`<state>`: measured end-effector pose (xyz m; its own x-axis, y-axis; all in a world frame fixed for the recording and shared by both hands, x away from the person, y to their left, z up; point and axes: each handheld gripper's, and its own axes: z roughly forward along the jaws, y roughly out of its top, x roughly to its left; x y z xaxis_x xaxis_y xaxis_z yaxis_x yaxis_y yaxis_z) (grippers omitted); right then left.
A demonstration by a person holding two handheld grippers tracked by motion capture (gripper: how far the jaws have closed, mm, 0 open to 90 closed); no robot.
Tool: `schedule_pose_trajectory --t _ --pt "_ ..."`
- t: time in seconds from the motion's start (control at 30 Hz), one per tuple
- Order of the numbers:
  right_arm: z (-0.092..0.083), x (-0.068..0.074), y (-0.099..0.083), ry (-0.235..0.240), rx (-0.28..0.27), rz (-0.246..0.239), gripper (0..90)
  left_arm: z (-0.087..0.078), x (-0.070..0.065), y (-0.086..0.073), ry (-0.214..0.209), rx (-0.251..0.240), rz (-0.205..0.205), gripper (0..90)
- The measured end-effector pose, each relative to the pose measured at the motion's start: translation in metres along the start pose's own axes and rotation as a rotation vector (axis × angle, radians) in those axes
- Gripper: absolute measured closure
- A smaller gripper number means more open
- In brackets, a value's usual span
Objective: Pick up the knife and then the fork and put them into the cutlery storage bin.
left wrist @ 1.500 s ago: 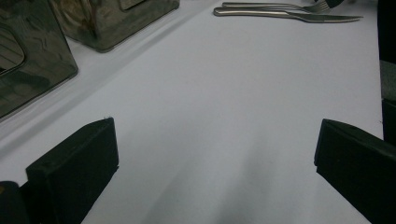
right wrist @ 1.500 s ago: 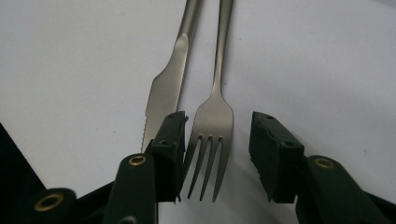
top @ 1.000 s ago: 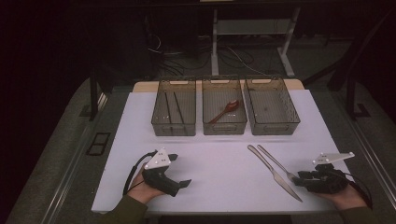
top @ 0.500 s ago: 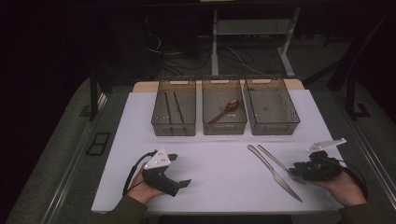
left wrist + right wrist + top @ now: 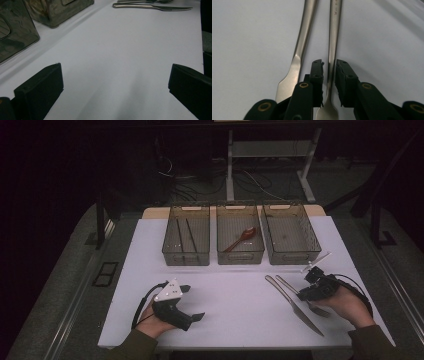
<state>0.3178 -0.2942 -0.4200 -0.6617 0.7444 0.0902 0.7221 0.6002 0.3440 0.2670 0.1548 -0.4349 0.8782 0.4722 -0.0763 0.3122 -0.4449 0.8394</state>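
- My right gripper (image 5: 329,75) has just been closing its jaws around the neck of the fork (image 5: 331,50), and the steel runs between the pads; a thin gap shows on either side, so I judge it straddled, not yet pinched
- The fork (image 5: 305,297) lies flat on the white table (image 5: 235,290) at the right, tines toward me, touching or nearly touching the table knife (image 5: 295,306) beside it on the left
- In the right gripper view the knife (image 5: 297,57) sits just outside my left pad (image 5: 317,72), so a careless squeeze could nudge it
- I judge the fork stiff, light and slick: polished metal, thin, lying low on the sheet, so the pads must come right down to the table to catch it
- The narrow neck just above the tines is a fair place to hold, though the long handle may make it tip down when lifted
- My left gripper (image 5: 192,302) rests on the table at the left with jaws wide apart, nothing between them
- Three clear bins stand beyond: the right bin (image 5: 291,234) looks empty, the middle bin (image 5: 240,252) holds a reddish spoon (image 5: 241,239), the left bin (image 5: 186,252) holds dark sticks (image 5: 184,236)
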Motion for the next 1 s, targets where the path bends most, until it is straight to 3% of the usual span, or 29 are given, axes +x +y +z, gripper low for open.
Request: schedule_pose_trajectory --t 0.17,0.43,0.77,1.0 --pt "0.006 0.003 0.007 -0.04 0.064 -0.02 79.9 0.0 0.0 0.0 -0.002 0.0 0.001 0.0" --pt "0.008 0.005 0.013 -0.054 0.11 -0.017 81.5 0.001 -0.001 0.0 -0.003 0.003 0.005 0.0" --pt "0.007 0.007 0.01 -0.066 0.085 0.002 84.0 0.001 0.0 0.0 -0.005 0.008 0.009 0.0" --pt "0.001 0.0 0.0 -0.046 0.013 0.018 84.0 0.001 0.001 0.0 -0.006 0.003 0.009 0.0"
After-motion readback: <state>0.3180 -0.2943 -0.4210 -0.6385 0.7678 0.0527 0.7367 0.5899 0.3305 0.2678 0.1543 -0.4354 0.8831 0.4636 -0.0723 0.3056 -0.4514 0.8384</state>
